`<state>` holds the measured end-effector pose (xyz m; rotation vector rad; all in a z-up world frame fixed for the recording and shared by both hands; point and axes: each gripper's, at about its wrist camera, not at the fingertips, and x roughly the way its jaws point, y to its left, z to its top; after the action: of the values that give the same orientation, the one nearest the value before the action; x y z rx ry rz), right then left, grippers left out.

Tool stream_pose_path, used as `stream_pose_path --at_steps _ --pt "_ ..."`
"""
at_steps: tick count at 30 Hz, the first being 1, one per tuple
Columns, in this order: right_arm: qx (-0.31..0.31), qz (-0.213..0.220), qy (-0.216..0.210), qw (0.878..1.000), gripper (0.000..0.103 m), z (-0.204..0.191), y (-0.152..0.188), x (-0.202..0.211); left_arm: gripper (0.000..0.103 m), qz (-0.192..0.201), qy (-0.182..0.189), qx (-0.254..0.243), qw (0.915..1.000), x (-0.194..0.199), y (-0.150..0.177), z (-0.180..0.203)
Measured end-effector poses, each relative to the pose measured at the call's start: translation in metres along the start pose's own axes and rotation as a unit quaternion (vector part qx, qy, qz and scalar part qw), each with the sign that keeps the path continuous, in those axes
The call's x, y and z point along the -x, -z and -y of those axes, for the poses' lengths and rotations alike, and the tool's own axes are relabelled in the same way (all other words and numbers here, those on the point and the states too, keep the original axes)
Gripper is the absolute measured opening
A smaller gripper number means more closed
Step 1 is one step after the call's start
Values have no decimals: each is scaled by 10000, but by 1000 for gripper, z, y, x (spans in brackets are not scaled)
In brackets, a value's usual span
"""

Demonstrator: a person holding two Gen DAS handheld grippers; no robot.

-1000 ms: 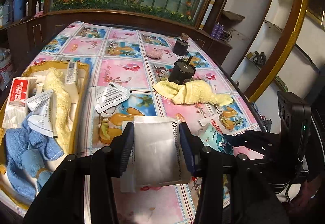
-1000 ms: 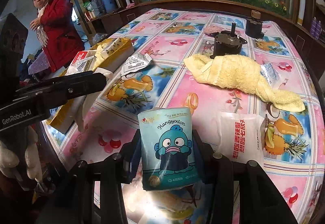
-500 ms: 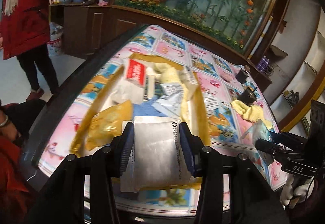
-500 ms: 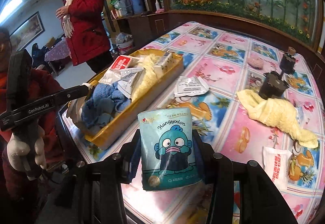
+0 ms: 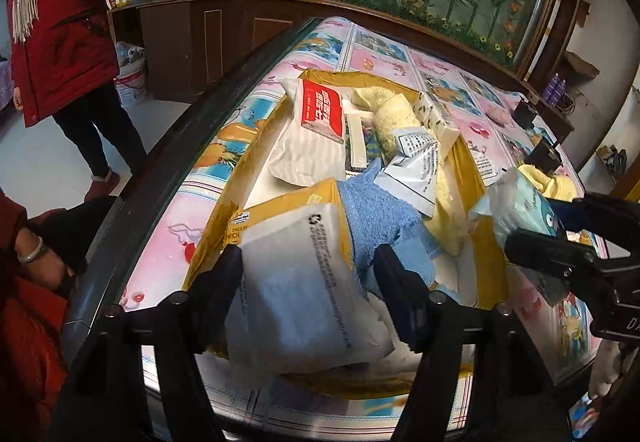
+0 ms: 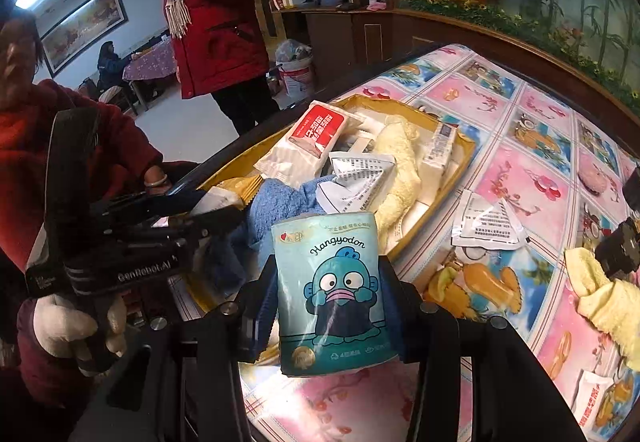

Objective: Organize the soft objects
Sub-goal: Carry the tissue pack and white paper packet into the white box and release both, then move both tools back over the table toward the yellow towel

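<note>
Left gripper [image 5: 310, 274]: jaws just opened, white pack [image 5: 298, 290] loose between them over the yellow tray [image 5: 486, 201]. Right gripper [image 6: 326, 290]: clamped on blue Hangyodon tissue pack [image 6: 330, 294].

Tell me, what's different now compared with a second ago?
Both hands swung from mid-table over to the yellow tray. The left gripper has just been opening: the white packet is tilting loose between its jaws, over the tray. The right gripper stays clamped on the blue tissue pack. The yellow towel on the table hasn't moved.

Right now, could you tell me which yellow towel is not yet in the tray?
The yellow towel lying on the table beside the black object; the other lies inside the tray.
</note>
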<state>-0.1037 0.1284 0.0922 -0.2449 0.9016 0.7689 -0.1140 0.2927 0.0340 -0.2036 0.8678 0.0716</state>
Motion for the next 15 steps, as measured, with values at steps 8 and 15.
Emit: stream_pose_path --at_steps 8,15 --pt "69 -417 -71 9991 47 -7 -23 -45 73 421 412 480 9971 27 -2 -25" --pt "59 -811 259 9964 47 -4 -31 -88 73 850 636 598 9926 44 -5 -32"
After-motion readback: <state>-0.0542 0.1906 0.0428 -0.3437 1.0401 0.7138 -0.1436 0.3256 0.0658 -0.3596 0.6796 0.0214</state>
